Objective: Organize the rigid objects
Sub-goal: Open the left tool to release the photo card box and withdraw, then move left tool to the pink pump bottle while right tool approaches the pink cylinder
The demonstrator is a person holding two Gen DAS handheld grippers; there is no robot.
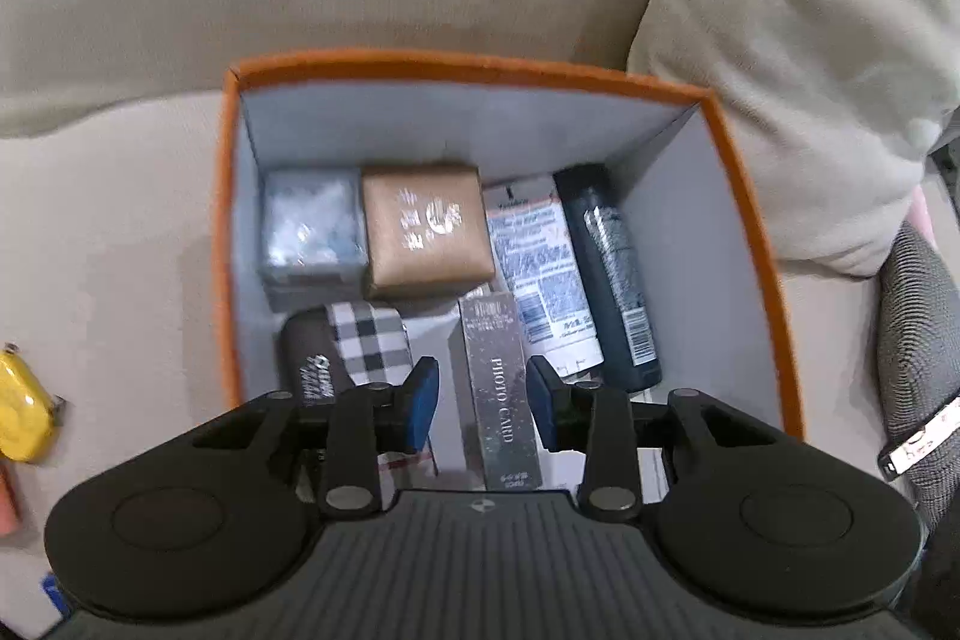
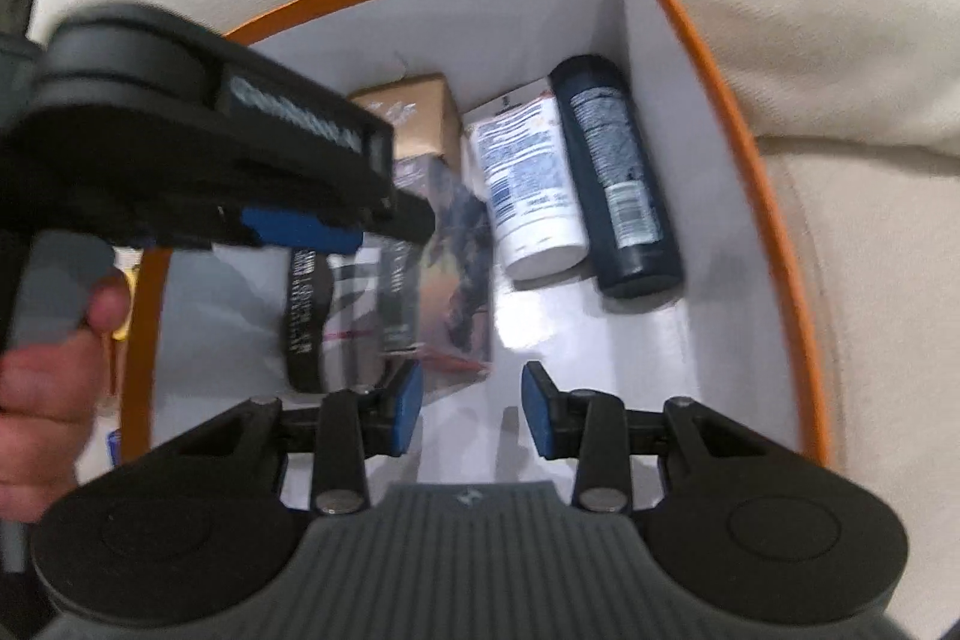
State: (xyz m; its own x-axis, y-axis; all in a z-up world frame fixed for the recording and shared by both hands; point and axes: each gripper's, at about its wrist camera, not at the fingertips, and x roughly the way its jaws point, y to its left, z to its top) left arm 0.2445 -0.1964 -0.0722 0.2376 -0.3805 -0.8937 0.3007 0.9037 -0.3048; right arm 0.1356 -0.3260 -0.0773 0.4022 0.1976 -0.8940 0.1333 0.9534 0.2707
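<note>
An orange box with white inner walls sits on a beige sofa. Inside lie a silver cube, a tan box, a white tube, a dark bottle, a checked case and a silver "PHOTO CARD" box. My left gripper is open, its pads either side of the photo card box, apart from it. My right gripper is open and empty over the bare floor of the orange box. The left gripper crosses the right wrist view.
A yellow object lies on the sofa seat left of the box. A beige cushion stands behind the box at the right. A grey textured item lies at the far right. A hand holds the left gripper's handle.
</note>
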